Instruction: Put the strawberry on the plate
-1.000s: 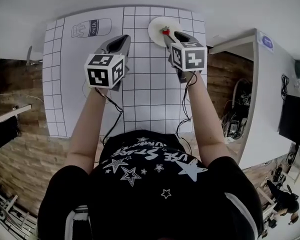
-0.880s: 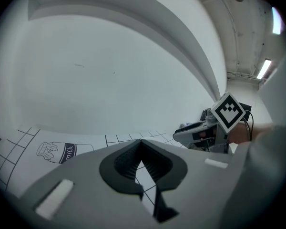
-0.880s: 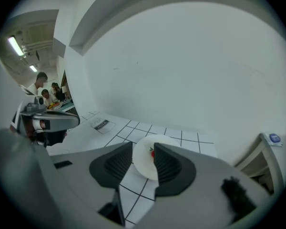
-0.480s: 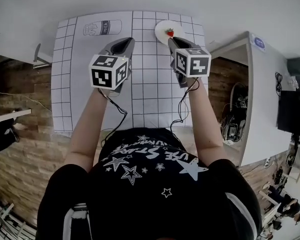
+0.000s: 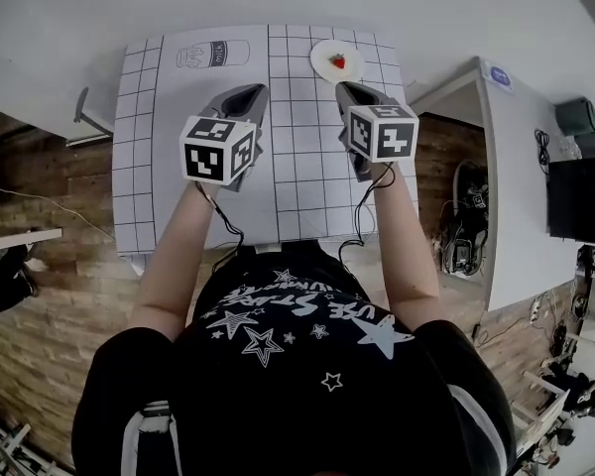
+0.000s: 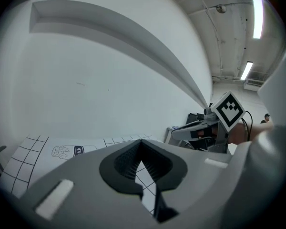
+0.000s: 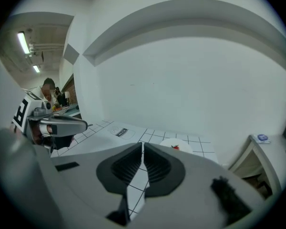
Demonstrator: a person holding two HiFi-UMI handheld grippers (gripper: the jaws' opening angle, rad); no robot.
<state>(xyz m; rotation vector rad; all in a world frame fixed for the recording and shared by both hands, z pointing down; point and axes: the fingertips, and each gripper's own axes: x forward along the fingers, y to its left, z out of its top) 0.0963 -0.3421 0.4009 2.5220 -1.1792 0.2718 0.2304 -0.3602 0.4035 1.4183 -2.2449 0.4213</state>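
Note:
A small red strawberry (image 5: 336, 62) lies on a round white plate (image 5: 320, 56) at the far right of the gridded white mat (image 5: 297, 167). The right gripper view also shows the strawberry (image 7: 175, 147) on the plate (image 7: 187, 144), beyond the jaws. My right gripper (image 5: 352, 89) is held above the mat, just short of the plate; its jaws are closing, almost together, with nothing between them. My left gripper (image 5: 243, 94) hovers beside it to the left, shut and empty. In its own view the left gripper (image 6: 141, 141) has its pads meeting at the tips.
A milk-carton drawing (image 5: 211, 55) is printed on the mat's far left part. A white cabinet top (image 5: 506, 167) stands to the right of the table. A white wall rises behind the table. Cables hang from both grippers toward the person.
The right gripper has drawn back from the plate toward the person, leaving the strawberry on it. The head view has lifted, so the table looks smaller. The left gripper has kept its place beside the right.

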